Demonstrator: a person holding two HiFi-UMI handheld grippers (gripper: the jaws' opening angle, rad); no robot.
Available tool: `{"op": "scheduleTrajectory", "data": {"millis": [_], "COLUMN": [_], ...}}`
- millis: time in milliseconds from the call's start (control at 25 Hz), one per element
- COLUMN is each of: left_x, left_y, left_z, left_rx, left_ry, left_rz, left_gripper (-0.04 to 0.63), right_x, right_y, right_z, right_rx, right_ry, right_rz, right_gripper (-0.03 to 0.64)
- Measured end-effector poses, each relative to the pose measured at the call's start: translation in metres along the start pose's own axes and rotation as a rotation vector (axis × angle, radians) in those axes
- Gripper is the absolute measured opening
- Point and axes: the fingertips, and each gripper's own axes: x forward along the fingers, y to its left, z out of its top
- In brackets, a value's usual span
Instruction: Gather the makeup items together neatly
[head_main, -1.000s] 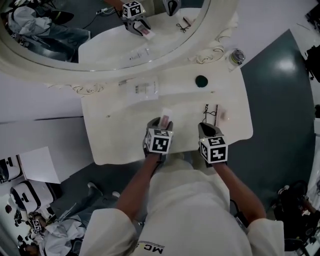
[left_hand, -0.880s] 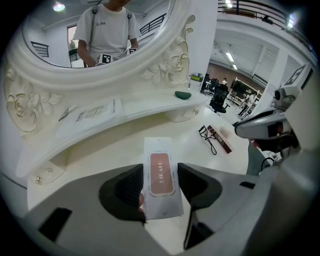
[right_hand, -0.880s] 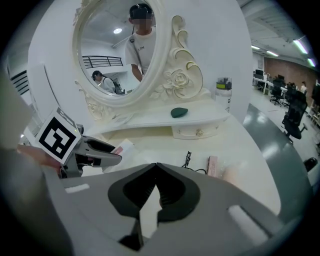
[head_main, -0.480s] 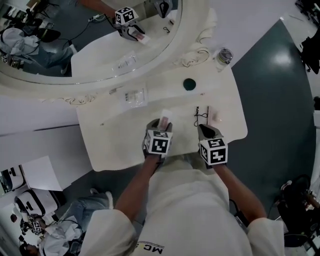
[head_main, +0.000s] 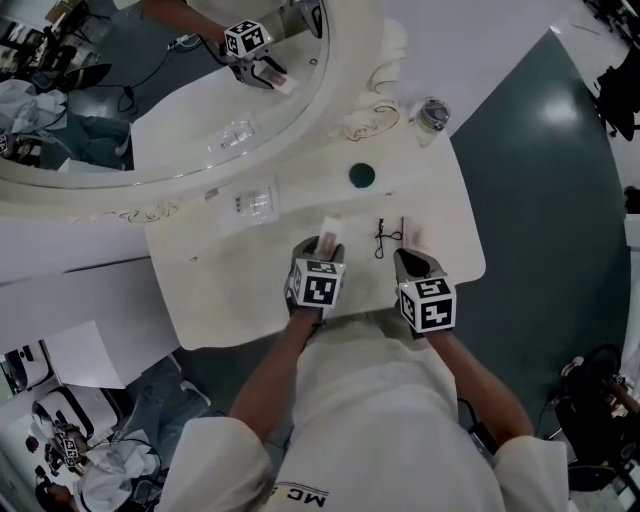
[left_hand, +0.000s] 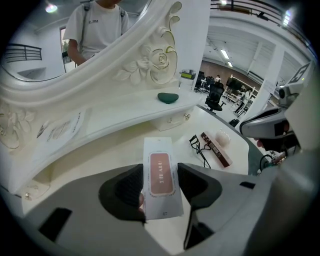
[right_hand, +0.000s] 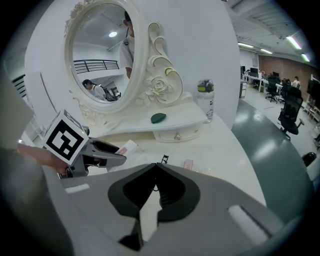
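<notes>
Fingers (left_hand: 197, 182) of left gripper (head_main: 322, 248) clamped on a flat white packet (left_hand: 161, 172) with a pink label. It is held by its lower half, just above the worktop (head_main: 230, 285). Packet judged light, thin, bendy, slick-faced. Best gripped low across the width and laid down flat.

Next right, loose on the worktop and close together:
- black eyelash curler (left_hand: 201, 148): stiff and light, take it at the handle loops
- brown stick (left_hand: 216, 149)
- pale pink lump (left_hand: 223, 136), possibly a sponge

Right gripper (right_hand: 155, 172): fingers meet, nothing between them.

Head view shows only the packet's tip past the marker cube. Left gripper view gives the label and the grip. Right gripper view alone shows its own fingers closed.
</notes>
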Motion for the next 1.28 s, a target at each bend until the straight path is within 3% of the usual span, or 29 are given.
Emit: {"op": "scheduleTrajectory", "data": {"millis": [600, 1280], "left_x": [0.026, 0.058], "left_y": [-0.027, -0.033], "left_z": [0.015, 0.005], "left_rx": [0.003, -0.105], "left_ry": [0.013, 0.013], "left_rz": [-0.007, 0.084], "left_gripper": [0.216, 0.216], "right_x": [-0.003, -0.004], "right_y": [-0.035, -0.057], "right_z": [0.006, 0.001], "right_rx": [0.019, 0.025], "right_ry": [0.001, 0.019], "right_rz": [-0.016, -0.02], "right_gripper": [0.002, 0.002]}}
